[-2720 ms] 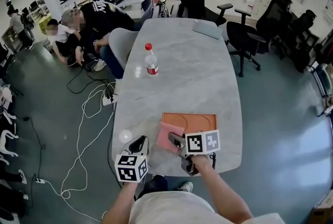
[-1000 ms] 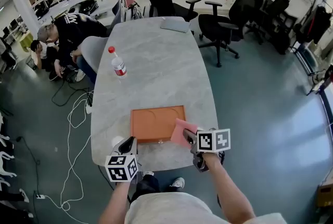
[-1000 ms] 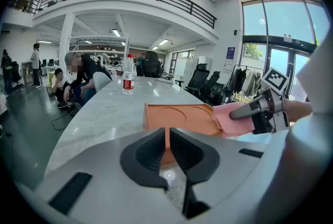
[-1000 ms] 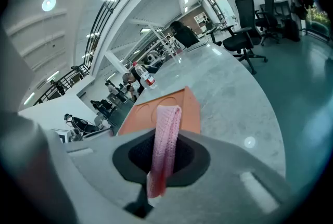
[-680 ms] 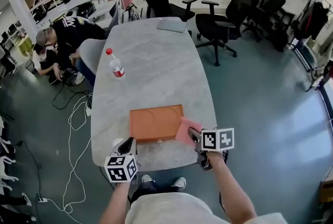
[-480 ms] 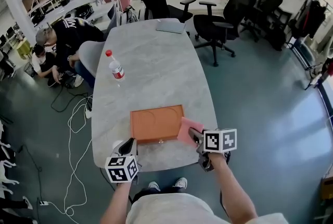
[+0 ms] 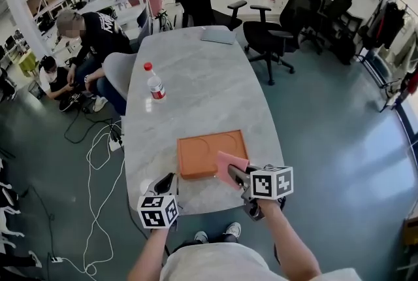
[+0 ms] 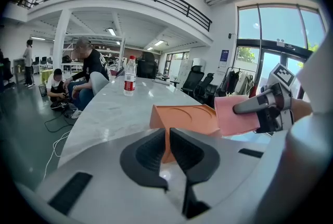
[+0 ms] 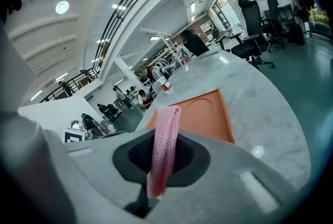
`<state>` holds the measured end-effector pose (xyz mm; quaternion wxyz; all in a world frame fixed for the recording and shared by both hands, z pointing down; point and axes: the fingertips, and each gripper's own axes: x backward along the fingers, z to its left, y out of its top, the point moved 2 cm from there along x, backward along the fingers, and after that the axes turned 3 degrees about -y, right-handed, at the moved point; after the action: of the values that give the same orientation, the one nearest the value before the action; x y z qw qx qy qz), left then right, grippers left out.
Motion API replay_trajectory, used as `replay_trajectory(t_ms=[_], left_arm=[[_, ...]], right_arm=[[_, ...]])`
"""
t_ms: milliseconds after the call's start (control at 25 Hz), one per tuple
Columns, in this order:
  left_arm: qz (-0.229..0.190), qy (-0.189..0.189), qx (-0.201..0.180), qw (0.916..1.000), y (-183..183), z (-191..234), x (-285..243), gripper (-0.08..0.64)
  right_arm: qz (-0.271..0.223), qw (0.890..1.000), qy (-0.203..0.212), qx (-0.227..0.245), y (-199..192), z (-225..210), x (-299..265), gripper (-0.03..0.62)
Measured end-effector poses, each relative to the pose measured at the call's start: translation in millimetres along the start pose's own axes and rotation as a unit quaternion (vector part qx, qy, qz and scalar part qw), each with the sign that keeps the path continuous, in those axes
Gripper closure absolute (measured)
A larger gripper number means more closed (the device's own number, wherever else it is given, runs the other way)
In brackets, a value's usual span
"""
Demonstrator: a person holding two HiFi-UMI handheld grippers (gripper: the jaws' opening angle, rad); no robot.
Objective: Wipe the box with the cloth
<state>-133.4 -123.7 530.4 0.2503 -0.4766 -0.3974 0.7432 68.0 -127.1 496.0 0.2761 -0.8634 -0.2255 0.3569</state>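
The flat orange box [image 7: 208, 150] lies near the table's front edge, with round recesses in its top [image 8: 187, 116] [image 9: 203, 111]. My right gripper [image 7: 238, 176] is shut on the pink cloth [image 7: 228, 168] and holds it over the box's near right corner; whether cloth and box touch I cannot tell. The cloth [image 9: 164, 145] hangs upright between the right jaws [image 9: 161, 158]. In the left gripper view the cloth [image 8: 234, 113] shows beside the box. My left gripper [image 7: 166, 184] hovers at the table's front edge, left of the box, shut on nothing [image 8: 167, 151].
A clear bottle with a red cap [image 7: 155, 84] stands on the grey marble table [image 7: 202, 93] further back. A closed laptop [image 7: 219, 35] lies at the far end. Black office chairs [image 7: 282, 31] stand at the right; people [image 7: 91, 34] and white cables [image 7: 98, 149] are at the left.
The right gripper has brought the cloth from just right of the box to over its near right corner. The head view has shifted a little. The left gripper has stayed put.
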Motion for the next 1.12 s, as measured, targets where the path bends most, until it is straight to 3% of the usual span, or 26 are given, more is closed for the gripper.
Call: replay_trajectory(t_ms=[320,600,880,1120], left_arm=[[0.003,-0.008,-0.002,1.0000,-3.8,26.9,17.0,0.531],[0.013,-0.010,0.002,0.9999,-17.3,46.1,34.5,0.531],[0.026,-0.005,0.003,0.9996,-35.2,60.0,46.9,0.531],[0.031,-0.008,-0.002,0.9995,-43.3,64.0,47.8,0.531]], right_arm=[[0.000,0.999,0.026,0.039,-25.1,49.0,-39.9,0.578],[0.002,0.991,0.042,0.129,-54.7,79.6,-79.5,0.578],[0.009,0.982,0.020,0.189,-86.5,75.7,-107.9,0.578],[0.007,0.982,-0.005,0.189,-93.6,60.5,-116.9,0.578]])
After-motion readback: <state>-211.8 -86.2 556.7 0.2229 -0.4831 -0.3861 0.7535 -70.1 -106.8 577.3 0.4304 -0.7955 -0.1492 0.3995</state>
